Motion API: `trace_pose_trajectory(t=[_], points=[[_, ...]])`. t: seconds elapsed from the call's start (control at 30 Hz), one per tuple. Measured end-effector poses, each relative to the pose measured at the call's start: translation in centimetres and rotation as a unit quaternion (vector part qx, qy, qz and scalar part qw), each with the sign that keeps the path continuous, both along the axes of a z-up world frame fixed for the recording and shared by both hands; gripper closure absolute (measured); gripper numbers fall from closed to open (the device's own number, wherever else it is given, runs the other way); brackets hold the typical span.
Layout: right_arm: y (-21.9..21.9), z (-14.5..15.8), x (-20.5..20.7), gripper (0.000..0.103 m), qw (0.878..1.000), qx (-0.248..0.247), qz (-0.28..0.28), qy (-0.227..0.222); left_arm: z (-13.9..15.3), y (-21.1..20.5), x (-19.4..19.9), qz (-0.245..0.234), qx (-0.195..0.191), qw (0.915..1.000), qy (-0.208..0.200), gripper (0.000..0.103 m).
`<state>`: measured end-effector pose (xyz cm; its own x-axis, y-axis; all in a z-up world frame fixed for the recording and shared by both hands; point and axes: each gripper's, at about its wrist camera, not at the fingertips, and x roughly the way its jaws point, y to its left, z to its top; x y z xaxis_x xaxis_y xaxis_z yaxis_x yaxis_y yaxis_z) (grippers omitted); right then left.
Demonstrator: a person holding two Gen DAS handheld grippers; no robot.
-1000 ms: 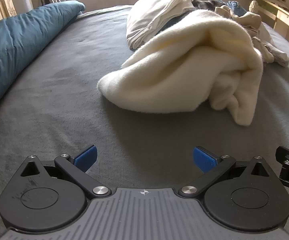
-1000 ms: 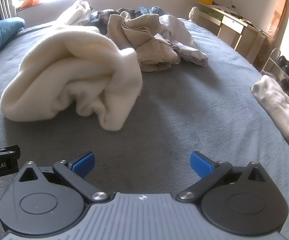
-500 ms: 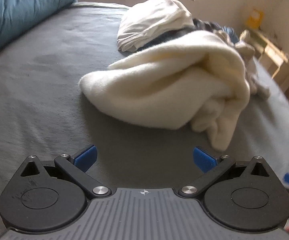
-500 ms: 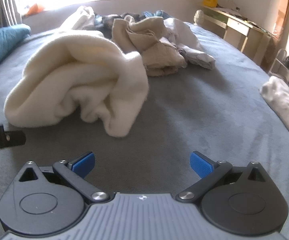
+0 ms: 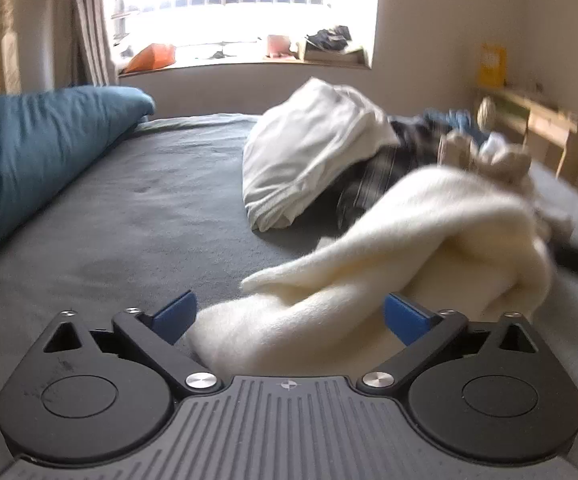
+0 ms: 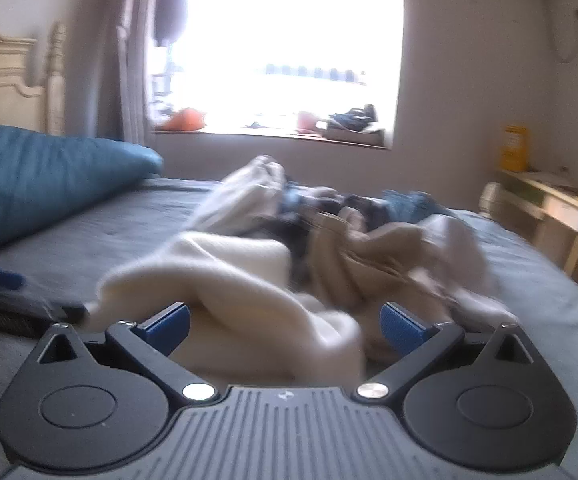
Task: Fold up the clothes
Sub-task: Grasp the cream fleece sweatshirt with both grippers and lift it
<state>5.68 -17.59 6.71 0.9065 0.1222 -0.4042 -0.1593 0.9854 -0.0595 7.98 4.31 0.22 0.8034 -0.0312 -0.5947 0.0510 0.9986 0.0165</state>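
Bedroom, bright window point(image 5: 245, 20) behind, grey bed point(image 5: 129, 216) as working surface, teal pillow point(image 5: 29, 160) at left.

Left wrist view: left gripper point(image 5: 289, 316) low over the bed, jaws spread wide, gripping nothing. Near corner of a cream fleece garment point(image 5: 429, 240) lying between the blue pads point(image 5: 175, 314), crumpled and rolled on itself, not flat. Behind it, a white garment point(image 5: 309, 156) over a dark plaid one point(image 5: 381, 172), touching the fleece at the far side. Image smeared at right.

Right wrist view: heavily blurred. Right gripper point(image 6: 285, 326) likewise released, jaws wide, a bulge of the cream fleece garment point(image 6: 225, 280) between the pads point(image 6: 403, 326). Beige garment point(image 6: 369, 264) pressed against the fleece; denim point(image 6: 409, 204) beyond. Left gripper body point(image 6: 17, 304) visible at left edge.

Risks, as judgement:
- Closing on the thick roll: several layers pinched at once, no single edge caught, garment lifting as a lump.
- Closing too low: grey bed cover nipped together with the fleece.
- Lifting with the beige garment in contact: neighbour dragged along, pile disturbed.
- Unequal grips left and right: fleece twisting, no straight fold line.
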Motion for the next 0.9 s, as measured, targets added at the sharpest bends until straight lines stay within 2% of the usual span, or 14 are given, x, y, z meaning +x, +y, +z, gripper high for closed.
trace_pose_trajectory(t=[0.03,0.07,0.13,0.2,0.23,0.27,0.3,0.4,0.47,0.67,0.77,0.9], points=[[0.3,0.0,0.8,0.0,1.0,-0.001,0.015,-0.003,-0.3,-0.2,0.3,-0.006,0.01,0.9999,0.002,0.012],[0.9,-0.2,1.5,0.001,0.999,-0.012,0.031,-0.002,-0.7,-0.4,0.4,-0.01,0.016,0.9998,0.002,0.02],[2.1,-0.6,3.0,0.008,0.998,-0.033,0.061,0.001,-1.3,-0.8,0.6,-0.018,0.027,0.9995,0.002,0.029],[3.4,-1.2,3.9,0.028,0.996,-0.044,0.076,0.006,-1.8,-1.2,0.7,-0.026,0.036,0.999,0.001,0.05],[3.3,-1.0,3.8,0.037,0.996,-0.04,0.078,0.009,-1.8,-1.4,0.6,-0.03,0.036,0.9989,-0.003,0.052],[3.3,-0.9,3.6,0.054,0.996,-0.035,0.08,0.012,-1.9,-1.5,0.5,-0.034,0.037,0.9987,-0.006,0.06],[3.2,-0.8,3.5,0.074,0.996,-0.031,0.081,0.015,-1.9,-1.7,0.3,-0.038,0.036,0.9986,-0.009,0.073],[3.0,-0.4,3.1,0.088,0.996,-0.018,0.086,0.025,-1.8,-1.4,-0.2,-0.054,0.024,0.9982,-0.003,0.085],[2.9,-0.2,2.9,0.092,0.995,-0.009,0.09,0.032,-1.6,-0.9,-0.7,-0.066,0.013,0.9977,0.003,0.088],[0.3,0.3,-4.6,0.094,0.989,0.046,0.13,0.057,-1.2,0.6,-4.1,-0.124,0.008,0.9919,0.022,0.092],[-0.4,-0.5,-8.8,0.094,0.984,0.07,0.145,0.08,-1.8,1.2,-6.7,-0.153,0.021,0.9874,0.033,0.092],[-0.5,-2.5,-12.3,0.094,0.976,0.083,0.158,0.124,-2.6,2.1,-9.3,-0.179,0.025,0.9812,0.067,0.089]])
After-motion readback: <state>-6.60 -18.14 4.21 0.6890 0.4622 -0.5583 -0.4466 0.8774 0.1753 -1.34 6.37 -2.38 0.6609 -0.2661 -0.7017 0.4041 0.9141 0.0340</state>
